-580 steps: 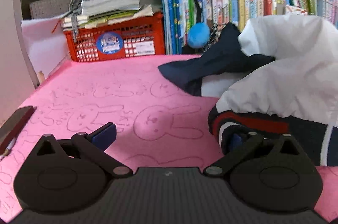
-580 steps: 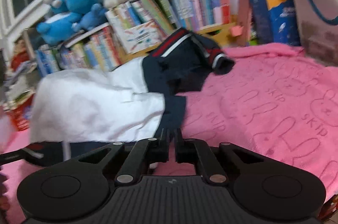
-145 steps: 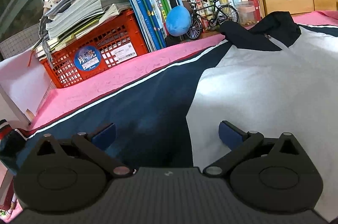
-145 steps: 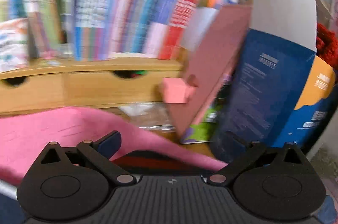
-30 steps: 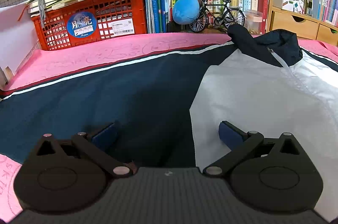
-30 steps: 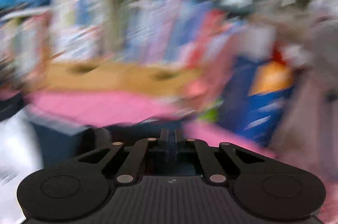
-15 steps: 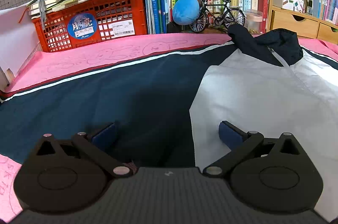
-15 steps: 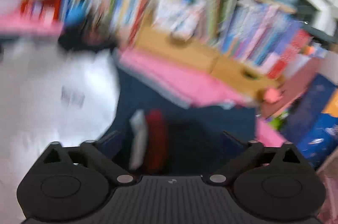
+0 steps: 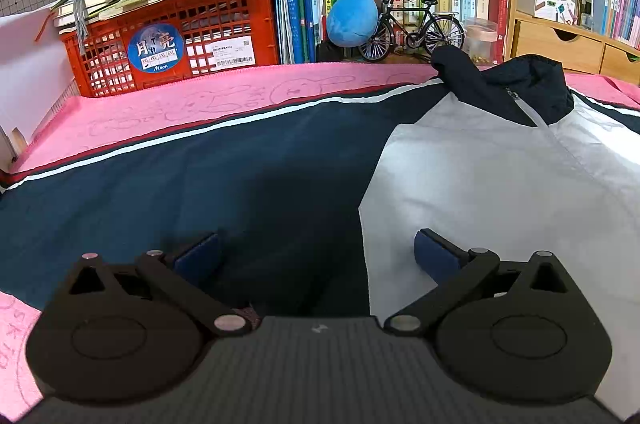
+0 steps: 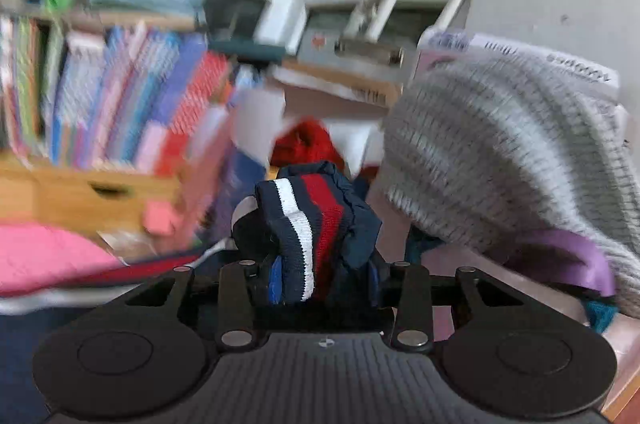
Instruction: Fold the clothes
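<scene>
A: What is counted on the pink blanket point(image 9: 168, 107)?

B: One jacket point(image 9: 500, 175), navy and white, is spread flat across it, collar toward the books. Two grippers are seen. The left gripper point(image 9: 316, 252) is held over the jacket's navy sleeve, jaws wide, nothing pinched. One red crate point(image 9: 224, 19), one blue ball point(image 9: 352, 19) and one model bicycle point(image 9: 412, 27) are lined up behind.

A: And the right gripper point(image 10: 324, 278)?

B: Its jaws are closing, with the jacket's striped cuff point(image 10: 308, 220) bunched between the blue pads.

A: What is obscured?

B: The right view is smeared by motion; book spines there cannot be read. The jacket is cut off at the frame's right edge. A grey knit point(image 10: 508, 151) is seen only in part.

A: Any writing?

B: "Moon" is printed on the crate's round sticker point(image 9: 155, 47); "SK" is made out on the blanket.
</scene>
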`<control>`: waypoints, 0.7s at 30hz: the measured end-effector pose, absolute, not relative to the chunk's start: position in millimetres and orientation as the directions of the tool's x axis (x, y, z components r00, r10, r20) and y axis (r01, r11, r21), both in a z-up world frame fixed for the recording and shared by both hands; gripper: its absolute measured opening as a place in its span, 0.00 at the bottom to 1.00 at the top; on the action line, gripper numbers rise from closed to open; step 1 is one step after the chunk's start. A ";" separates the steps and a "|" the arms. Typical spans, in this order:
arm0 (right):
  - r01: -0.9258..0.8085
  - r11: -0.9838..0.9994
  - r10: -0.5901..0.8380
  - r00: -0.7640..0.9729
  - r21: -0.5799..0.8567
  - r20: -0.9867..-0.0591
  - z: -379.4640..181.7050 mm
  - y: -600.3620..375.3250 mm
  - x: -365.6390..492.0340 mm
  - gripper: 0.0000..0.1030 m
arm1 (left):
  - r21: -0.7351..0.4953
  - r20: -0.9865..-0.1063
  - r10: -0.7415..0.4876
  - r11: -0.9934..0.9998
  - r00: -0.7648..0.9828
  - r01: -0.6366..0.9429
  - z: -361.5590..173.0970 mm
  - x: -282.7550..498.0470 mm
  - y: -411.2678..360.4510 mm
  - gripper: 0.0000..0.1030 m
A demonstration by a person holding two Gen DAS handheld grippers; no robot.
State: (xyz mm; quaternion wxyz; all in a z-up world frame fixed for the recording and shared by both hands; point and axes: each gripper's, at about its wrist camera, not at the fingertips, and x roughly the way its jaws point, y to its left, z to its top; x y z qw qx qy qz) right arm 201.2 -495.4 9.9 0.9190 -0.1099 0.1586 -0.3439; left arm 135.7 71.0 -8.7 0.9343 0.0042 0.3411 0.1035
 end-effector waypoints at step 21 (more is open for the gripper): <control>0.446 0.858 -0.512 0.698 -0.256 -0.501 -25.6 -508.5 200.0 1.00 | 0.064 -0.642 0.184 0.980 0.745 -0.187 -8.2 135.7 73.1 1.00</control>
